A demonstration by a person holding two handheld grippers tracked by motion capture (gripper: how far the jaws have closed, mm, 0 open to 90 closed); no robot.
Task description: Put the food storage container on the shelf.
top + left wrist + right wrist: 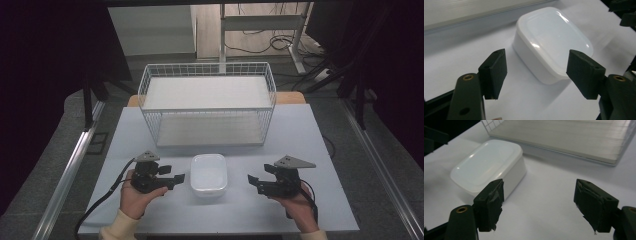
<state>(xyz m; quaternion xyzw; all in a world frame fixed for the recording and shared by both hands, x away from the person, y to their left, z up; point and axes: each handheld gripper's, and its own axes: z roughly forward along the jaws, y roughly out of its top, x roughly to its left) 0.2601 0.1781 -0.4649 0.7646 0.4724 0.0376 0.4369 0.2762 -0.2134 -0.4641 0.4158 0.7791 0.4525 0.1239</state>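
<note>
A white lidded plastic box sits on the pale table between my two grippers, its lid on. My left gripper rests just left of the box, jaws open and pointing at it, with nothing between them; in the left gripper view the box lies a little beyond its open gripper. My right gripper stands to the right of the box, apart from it, jaws wide and empty. In the right gripper view the box lies ahead and left of that gripper.
A white wire basket with a pale board inside stands at the back of the table, its open side facing me. A metal rail runs along the left, another along the right. A desk frame and cables lie beyond.
</note>
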